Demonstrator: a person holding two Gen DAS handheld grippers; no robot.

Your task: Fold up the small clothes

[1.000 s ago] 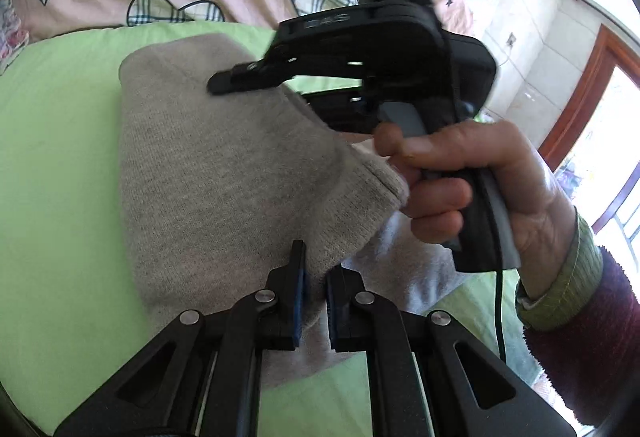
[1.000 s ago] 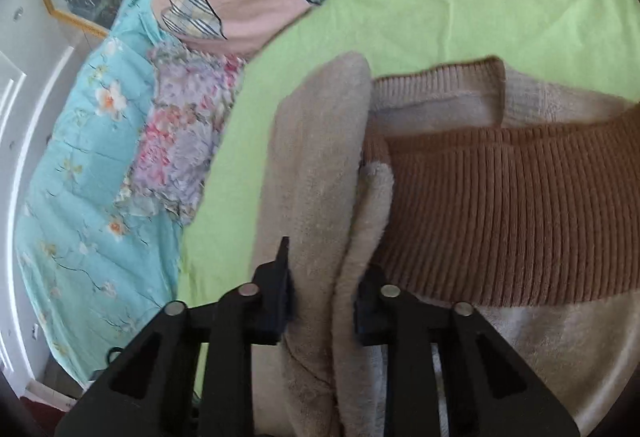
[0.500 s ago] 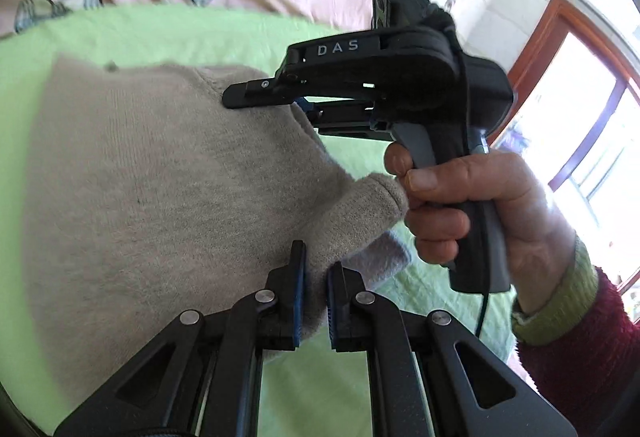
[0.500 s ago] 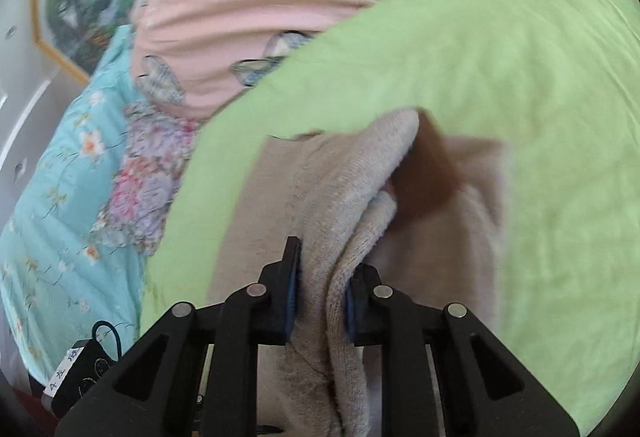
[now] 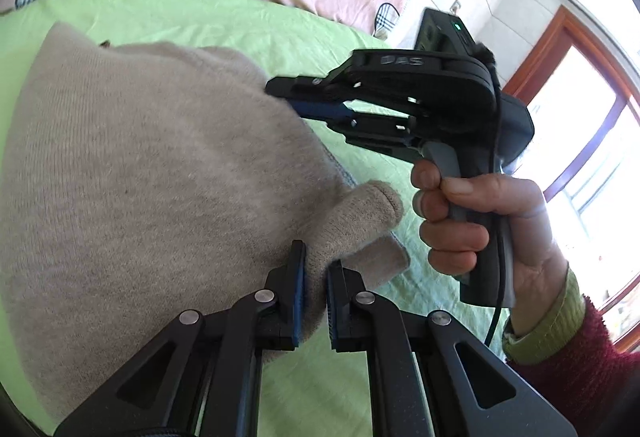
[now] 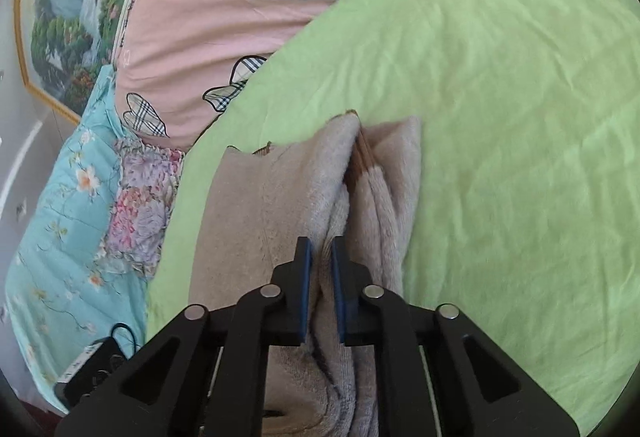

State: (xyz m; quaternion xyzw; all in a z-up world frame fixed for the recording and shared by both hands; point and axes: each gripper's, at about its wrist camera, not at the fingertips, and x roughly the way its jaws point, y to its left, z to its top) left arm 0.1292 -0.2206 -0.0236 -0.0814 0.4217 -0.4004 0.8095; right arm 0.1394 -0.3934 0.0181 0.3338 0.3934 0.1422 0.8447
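beige sweater point(image 5: 152, 165), lime-green sheet point(image 6: 500, 97), pink plaid-heart quilt point(image 6: 224, 17)

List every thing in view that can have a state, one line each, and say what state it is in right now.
Left gripper: shut on beige sweater.
Right gripper: shut on beige sweater.
Beige sweater: partly folded, pinched at two edges, resting on the sheet.
Green sheet: spread, lightly wrinkled.
Pink heart quilt: bunched behind the sheet.
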